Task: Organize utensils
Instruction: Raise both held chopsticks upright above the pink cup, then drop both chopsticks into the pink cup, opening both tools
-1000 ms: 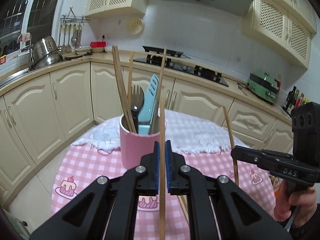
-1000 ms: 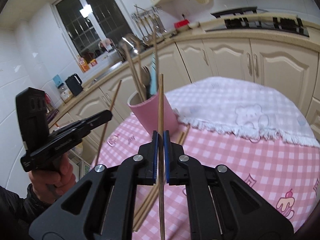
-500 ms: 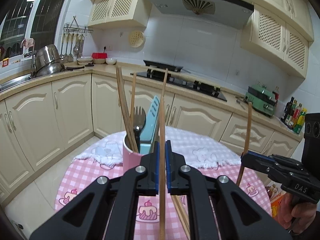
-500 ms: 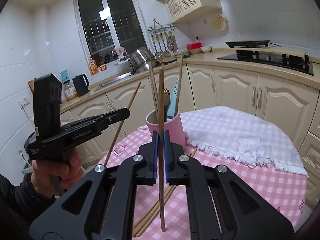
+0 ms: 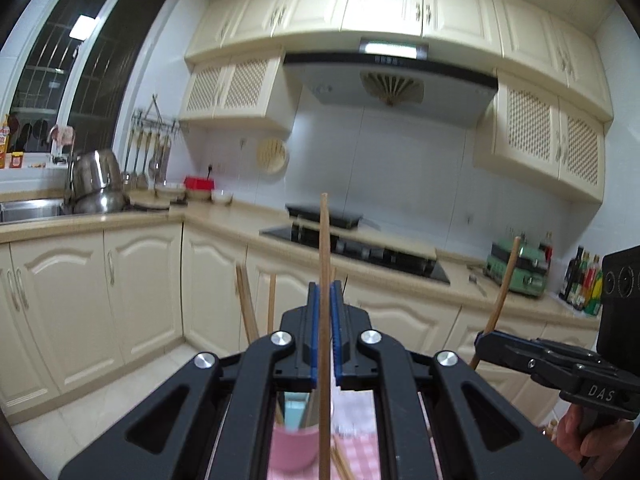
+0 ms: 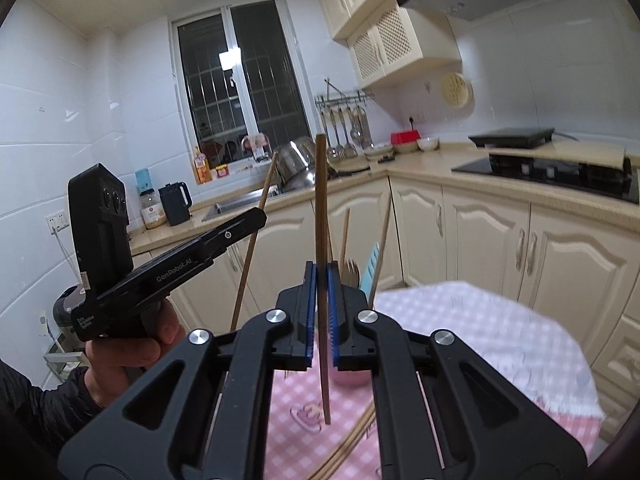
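Observation:
My left gripper (image 5: 324, 332) is shut on a wooden chopstick (image 5: 324, 248) that stands upright between its blue pads. Below it, mostly hidden by the gripper arms, is the pink cup (image 5: 296, 448) with chopsticks leaning out. At the right of the left wrist view, my right gripper (image 5: 486, 344) grips a second chopstick (image 5: 504, 280). In the right wrist view, that gripper (image 6: 321, 312) is shut on its upright chopstick (image 6: 320, 208), above the pink checked table (image 6: 460, 360). The cup (image 6: 352, 378) behind it holds a fork (image 6: 351, 272) and a light blue utensil (image 6: 370, 268). Loose chopsticks (image 6: 352, 440) lie on the cloth.
Cream kitchen cabinets (image 5: 132, 288) run behind the table under a counter with a black hob (image 5: 360, 248), steel pots (image 5: 96, 188) and a sink (image 6: 240, 204). A white cloth (image 6: 460, 312) covers the table's far part. A person's hand (image 6: 132, 352) holds the left gripper.
Both grippers have risen, each keeping its chopstick, and both views have tilted upward. The pink cup has dropped to the bottom of the left wrist view.

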The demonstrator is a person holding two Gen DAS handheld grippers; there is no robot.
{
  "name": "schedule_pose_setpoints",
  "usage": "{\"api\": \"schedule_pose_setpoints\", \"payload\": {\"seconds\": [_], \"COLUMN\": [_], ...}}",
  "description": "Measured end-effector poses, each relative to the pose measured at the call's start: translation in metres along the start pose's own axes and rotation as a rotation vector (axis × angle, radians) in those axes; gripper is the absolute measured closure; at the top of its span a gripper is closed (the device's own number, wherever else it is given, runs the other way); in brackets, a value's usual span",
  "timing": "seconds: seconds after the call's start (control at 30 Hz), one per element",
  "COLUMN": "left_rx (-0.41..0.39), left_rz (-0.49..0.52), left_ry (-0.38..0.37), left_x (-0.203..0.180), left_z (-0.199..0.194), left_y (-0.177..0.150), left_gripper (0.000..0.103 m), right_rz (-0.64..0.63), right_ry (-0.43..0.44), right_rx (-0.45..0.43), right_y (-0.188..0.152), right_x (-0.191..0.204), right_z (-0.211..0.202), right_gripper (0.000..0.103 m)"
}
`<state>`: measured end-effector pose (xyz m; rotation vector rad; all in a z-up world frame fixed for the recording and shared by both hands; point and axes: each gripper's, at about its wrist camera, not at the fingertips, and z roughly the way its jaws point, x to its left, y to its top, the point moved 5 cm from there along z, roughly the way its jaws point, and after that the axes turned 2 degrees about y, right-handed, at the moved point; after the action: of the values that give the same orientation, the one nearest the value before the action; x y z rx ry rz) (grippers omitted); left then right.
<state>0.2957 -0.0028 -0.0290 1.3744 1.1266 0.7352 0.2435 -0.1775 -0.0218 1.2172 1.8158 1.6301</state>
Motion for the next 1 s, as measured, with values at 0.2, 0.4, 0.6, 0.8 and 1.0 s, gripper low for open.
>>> {"api": "schedule_pose_setpoints", "payload": {"seconds": [0.2,0.4,0.6,0.8,1.0], "left_rx": [-0.063,-0.078,-0.099,-0.121,-0.13], "left_rz": [0.023,0.043,0.02,0.0,-0.019], "left_ry": [0.027,0.039,0.039,0.037,0.044], "left_x": [-0.001,-0.002,0.007,0.014,0.02], "left_z": [0.012,0.033,0.054,0.072,0.091], "left_y": [0.02,0.029,0.038,0.041,0.035], "left_gripper": [0.098,0.098,0.098,0.098,0.098], "right_rz": [-0.031,-0.034,-0.042,-0.035,-0.025], "right_ry": [0.003,0.012,0.029,0.04,0.038], "right_rx": [-0.044,-0.073,-0.073,-0.053,-0.026], "right_y": [0.031,0.056,0.067,0.063,0.058], "right_x": [-0.002,-0.012,-0.015,-0.019,-0.027], "right_z": [0.006,0.023,0.045,0.067,0.081], "right_gripper": [0.097,0.097,0.097,0.097,0.097]}}
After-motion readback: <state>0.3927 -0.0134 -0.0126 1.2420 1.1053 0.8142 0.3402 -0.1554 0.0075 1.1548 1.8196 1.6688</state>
